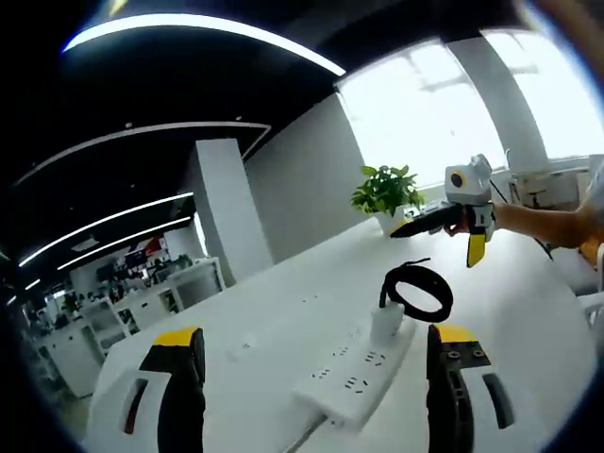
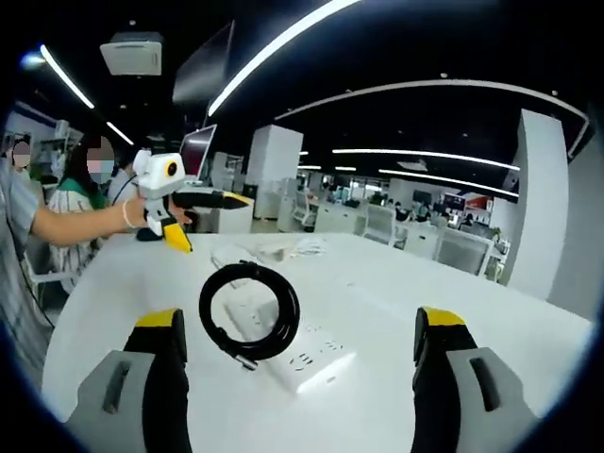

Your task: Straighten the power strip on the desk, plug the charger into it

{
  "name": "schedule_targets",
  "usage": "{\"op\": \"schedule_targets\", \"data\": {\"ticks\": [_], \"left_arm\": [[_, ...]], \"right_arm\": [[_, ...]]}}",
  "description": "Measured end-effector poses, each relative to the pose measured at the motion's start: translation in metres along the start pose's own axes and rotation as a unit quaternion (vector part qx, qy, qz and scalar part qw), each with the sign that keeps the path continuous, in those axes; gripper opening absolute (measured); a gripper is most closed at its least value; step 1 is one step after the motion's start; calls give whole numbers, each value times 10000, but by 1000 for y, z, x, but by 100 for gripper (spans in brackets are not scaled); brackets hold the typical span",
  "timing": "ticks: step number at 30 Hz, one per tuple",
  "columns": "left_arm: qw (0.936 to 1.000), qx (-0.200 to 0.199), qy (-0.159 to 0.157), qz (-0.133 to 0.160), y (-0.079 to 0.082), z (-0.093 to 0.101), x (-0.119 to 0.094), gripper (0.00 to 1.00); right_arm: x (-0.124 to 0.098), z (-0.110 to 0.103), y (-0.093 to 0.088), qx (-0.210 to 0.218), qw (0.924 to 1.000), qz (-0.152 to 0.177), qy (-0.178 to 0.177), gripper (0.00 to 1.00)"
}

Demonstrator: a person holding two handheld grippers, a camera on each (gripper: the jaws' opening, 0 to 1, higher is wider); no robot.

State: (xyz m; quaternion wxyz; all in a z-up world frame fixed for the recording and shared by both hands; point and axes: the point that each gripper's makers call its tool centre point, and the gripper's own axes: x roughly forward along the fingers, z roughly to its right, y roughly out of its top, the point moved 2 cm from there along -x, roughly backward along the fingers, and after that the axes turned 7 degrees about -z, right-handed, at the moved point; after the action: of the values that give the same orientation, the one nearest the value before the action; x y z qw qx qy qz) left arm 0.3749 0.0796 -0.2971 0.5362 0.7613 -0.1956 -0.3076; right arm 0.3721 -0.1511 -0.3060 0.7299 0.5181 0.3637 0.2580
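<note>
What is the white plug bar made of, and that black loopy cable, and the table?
The power strip looks like hard white plastic: smooth, with molded socket holes. The black cable seems rubbery, a matte coat holding a round coil. The white charger plugged into the strip looks like the same plastic. The desk has a smooth white top, likely laminate, though I can't be sure.

both views face each other low across the desk (image 1: pixel 283 311) — sharing the power strip (image 1: pixel 359 373).

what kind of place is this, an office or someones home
Most likely an open-plan office: rows of white desks with monitors recede behind the long white table, long strip ceiling lights run overhead, and a ceiling air-conditioning unit hangs above.
</note>
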Motion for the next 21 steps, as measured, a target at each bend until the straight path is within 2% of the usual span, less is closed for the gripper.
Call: {"op": "schedule_targets", "data": {"ticks": [4,8,11,15,19,21], "left_arm": [[9997,-226,91,8,-5,9,-16,99],[9991,-273,226,249,-3,21,-35,99],[9985,-281,327,323,-1,33,-48,99],[9974,-349,374,509,4,47,-64,99],[9974,-430,421,406,1,54,-75,99],[9977,-377,478,297,-4,57,-79,99]], "right_arm": [[-8,-12,-5,54,10000,44,-56,99],[-22,-24,-4,242,9993,232,-143,99],[-33,-36,-6,328,9989,317,-85,95],[-45,-46,-2,683,9955,650,-27,99],[-56,-49,-3,624,9954,713,-166,100],[-59,-52,-8,515,9968,578,-215,100]]}}
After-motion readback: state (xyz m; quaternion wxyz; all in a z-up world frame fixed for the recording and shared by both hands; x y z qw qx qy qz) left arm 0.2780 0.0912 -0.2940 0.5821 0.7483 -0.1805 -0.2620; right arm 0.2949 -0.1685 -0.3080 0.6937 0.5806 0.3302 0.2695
